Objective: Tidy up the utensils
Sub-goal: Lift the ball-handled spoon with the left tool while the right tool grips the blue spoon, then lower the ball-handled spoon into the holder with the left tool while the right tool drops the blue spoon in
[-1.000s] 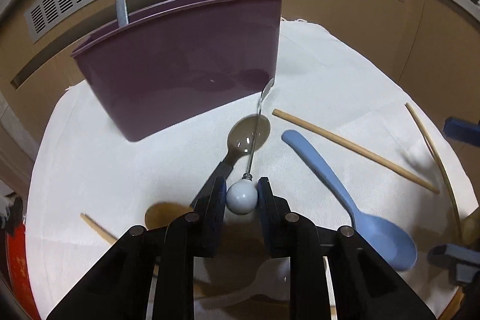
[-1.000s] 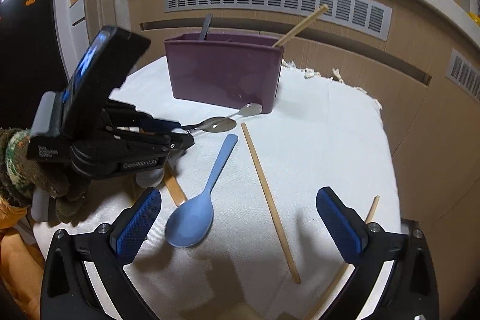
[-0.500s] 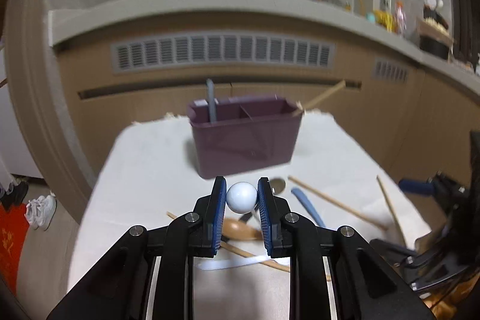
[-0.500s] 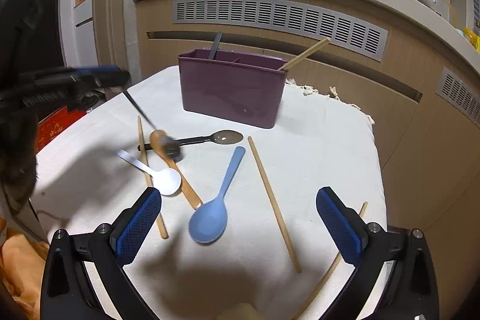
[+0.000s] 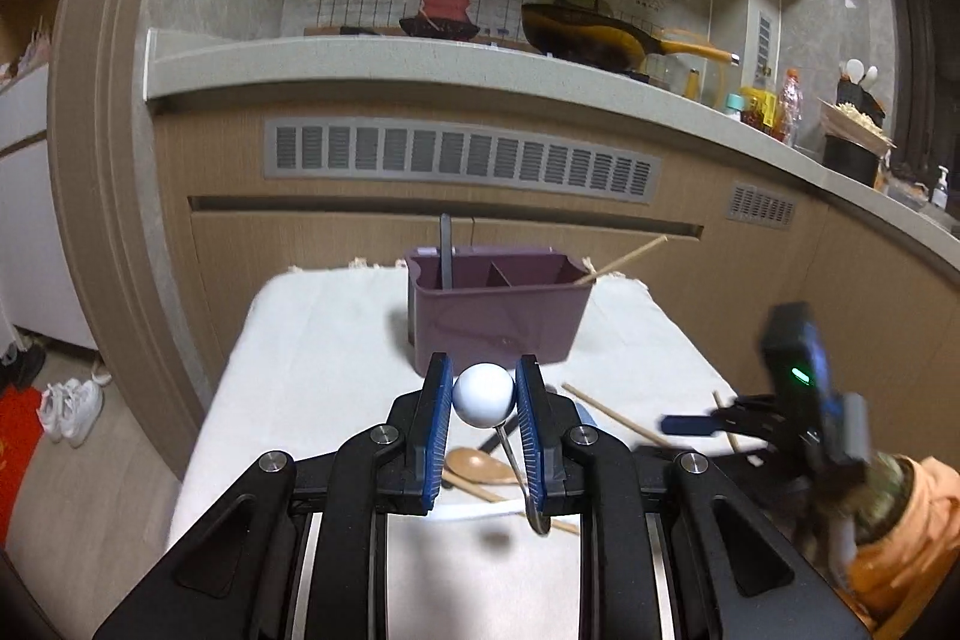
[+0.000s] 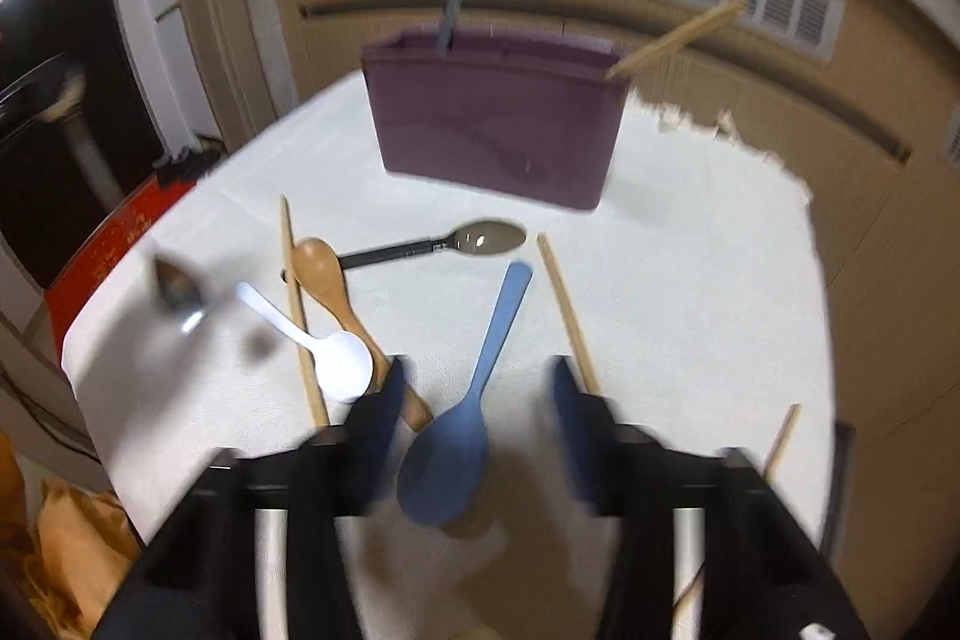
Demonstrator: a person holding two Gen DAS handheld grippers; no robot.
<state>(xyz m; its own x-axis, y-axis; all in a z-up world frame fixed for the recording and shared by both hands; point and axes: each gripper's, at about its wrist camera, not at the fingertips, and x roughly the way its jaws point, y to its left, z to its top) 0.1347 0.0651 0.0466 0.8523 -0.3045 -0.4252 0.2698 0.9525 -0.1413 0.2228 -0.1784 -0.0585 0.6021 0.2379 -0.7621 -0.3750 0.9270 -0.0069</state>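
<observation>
My left gripper (image 5: 483,400) is shut on the white ball end (image 5: 483,394) of a thin metal spoon, held above the table; its stem hangs down and its bowl (image 6: 177,289) shows blurred at the table's left in the right wrist view. The purple divided holder (image 5: 498,322) stands at the far side with a dark utensil and a chopstick in it. My right gripper (image 6: 474,418) is open, its fingers either side of the blue spoon (image 6: 465,424) lying on the white cloth. It also shows in the left wrist view (image 5: 690,424).
On the cloth lie a wooden spoon (image 6: 336,292), a white plastic spoon (image 6: 324,346), a black-handled metal spoon (image 6: 456,241) and loose chopsticks (image 6: 564,307). Wooden cabinets with vents stand behind the table. Shoes (image 5: 69,409) lie on the floor at the left.
My left gripper has lifted the ball-ended spoon off the cloth and pulled back and up. My right gripper has moved forward and down, narrowing around the blue spoon.
</observation>
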